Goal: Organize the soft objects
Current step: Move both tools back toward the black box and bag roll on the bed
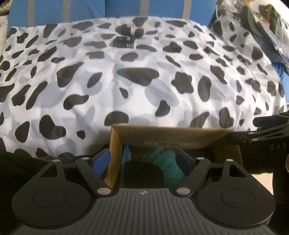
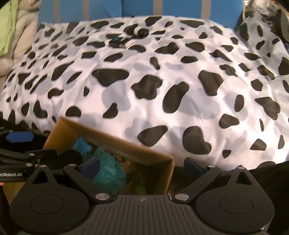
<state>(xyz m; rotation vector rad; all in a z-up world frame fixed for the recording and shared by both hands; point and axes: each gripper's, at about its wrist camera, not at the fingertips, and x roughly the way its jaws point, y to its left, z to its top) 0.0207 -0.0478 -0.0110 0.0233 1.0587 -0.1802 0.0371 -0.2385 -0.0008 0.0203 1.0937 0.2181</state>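
Observation:
A brown cardboard box [image 1: 168, 133] stands at the near edge of the bed, and teal fluffy soft things [image 1: 168, 162] and a dark rounded thing [image 1: 142, 171] lie in it. My left gripper [image 1: 141, 160] is open. Its left blue pad is outside the box's left wall and its right pad is inside, over the teal fluff. In the right wrist view the same box [image 2: 112, 139] holds the teal fluff [image 2: 108, 171]. My right gripper [image 2: 141, 168] is open wide, with its left pad in the box and its right pad beyond the box's corner. Neither gripper holds anything.
A cow-print cover [image 1: 144, 90] spreads over the bed behind the box. Small dark items [image 2: 122, 40] and a black roll [image 2: 137, 30] lie at its far end, before a blue striped backing [image 2: 180, 9]. Green and beige cloth [image 2: 10, 27] sits at the far left.

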